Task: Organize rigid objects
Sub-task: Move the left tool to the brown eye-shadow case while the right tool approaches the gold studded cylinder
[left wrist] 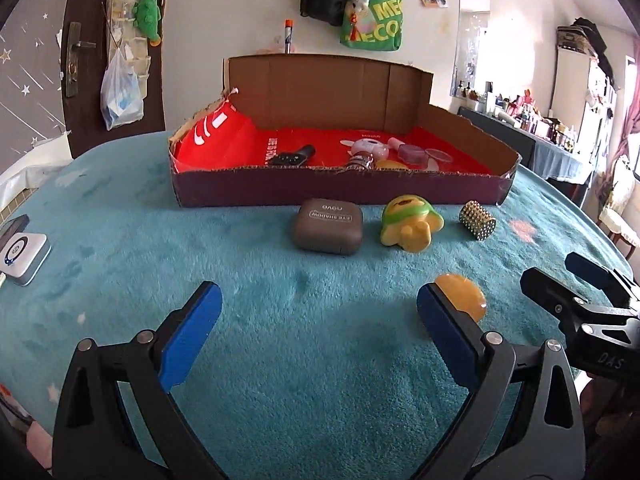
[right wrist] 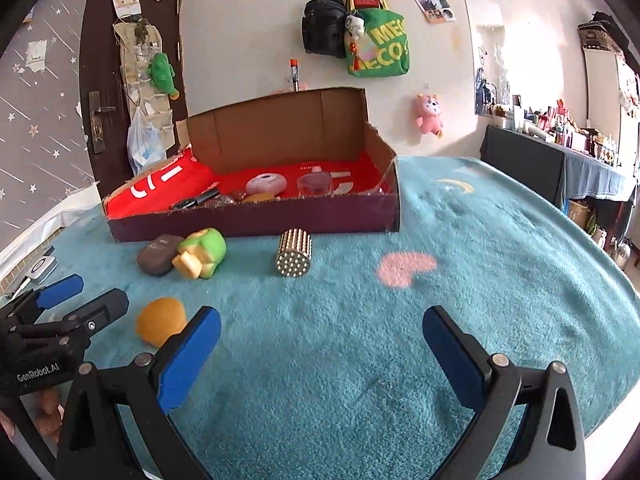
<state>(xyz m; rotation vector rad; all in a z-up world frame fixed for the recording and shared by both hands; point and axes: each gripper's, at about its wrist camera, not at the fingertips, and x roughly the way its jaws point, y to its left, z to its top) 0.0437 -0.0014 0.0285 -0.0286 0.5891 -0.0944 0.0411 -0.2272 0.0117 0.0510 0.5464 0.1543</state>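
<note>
Both your claws, left (left wrist: 319,336) and right (right wrist: 322,354), hung spread and empty; several items already lay in the box (left wrist: 340,190) ahead, four remained on the blanket, the orange disc (left wrist: 464,292) nearest.

1. The tabletop (right wrist: 360,340) wears teal plush with a pink heart patch (right wrist: 406,269) and a yellow moon mark (right wrist: 456,186).
2. The box (left wrist: 340,190) is dark purple outside, brown cardboard within, red-lined.
3. The case (left wrist: 327,226) is grey-brown with white lettering.
4. The toy (left wrist: 410,222) is yellow and green.
5. The studded cylinder (right wrist: 294,253) is gold with silver dots.
6. The disc (right wrist: 160,320) is orange.
7. Both tongs have blue pads (left wrist: 192,336) on black frames.
</note>
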